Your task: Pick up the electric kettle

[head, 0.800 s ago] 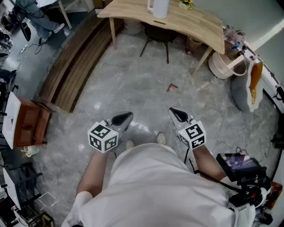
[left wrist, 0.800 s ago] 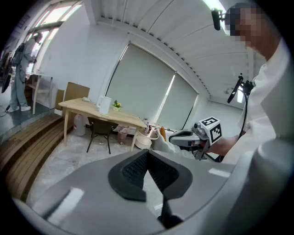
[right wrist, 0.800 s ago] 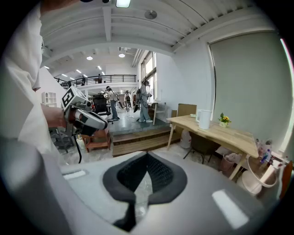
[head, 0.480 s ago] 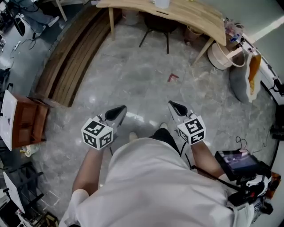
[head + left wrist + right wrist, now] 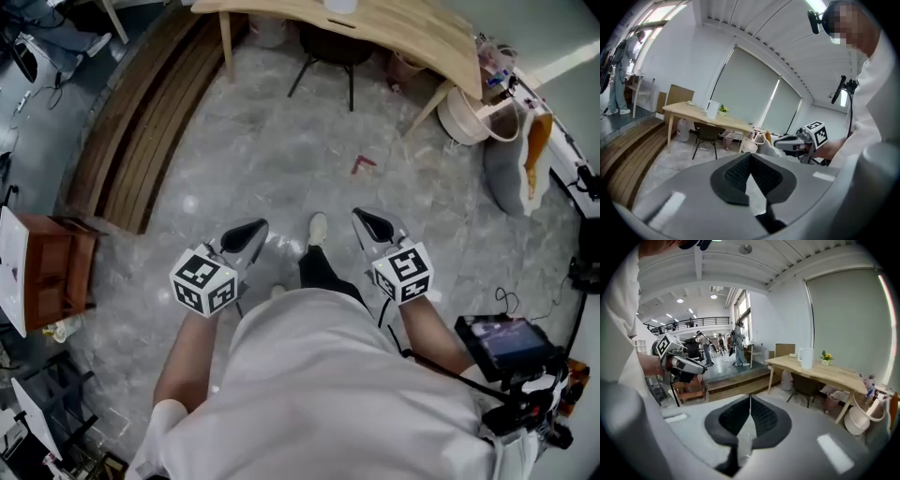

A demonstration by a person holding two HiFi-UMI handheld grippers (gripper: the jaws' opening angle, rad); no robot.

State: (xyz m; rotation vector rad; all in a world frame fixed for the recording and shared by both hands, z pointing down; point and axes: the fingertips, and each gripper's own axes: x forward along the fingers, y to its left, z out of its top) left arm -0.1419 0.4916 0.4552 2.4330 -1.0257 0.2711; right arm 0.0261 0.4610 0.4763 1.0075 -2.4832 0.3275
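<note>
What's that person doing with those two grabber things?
A person holds the left gripper and the right gripper out over the floor, both with jaws shut and nothing in them. The white electric kettle stands on the wooden table across the room, not yet touched. One shoe is out in front, so they are probably walking over to it.

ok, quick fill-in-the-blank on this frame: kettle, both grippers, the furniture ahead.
1. The white electric kettle stands on the light wooden ___.
2. The left gripper and the right gripper both have their jaws ___, with nothing between them.
3. Under that wooden top stands a dark ___ with thin legs.

Missing words: table; shut; chair.
</note>
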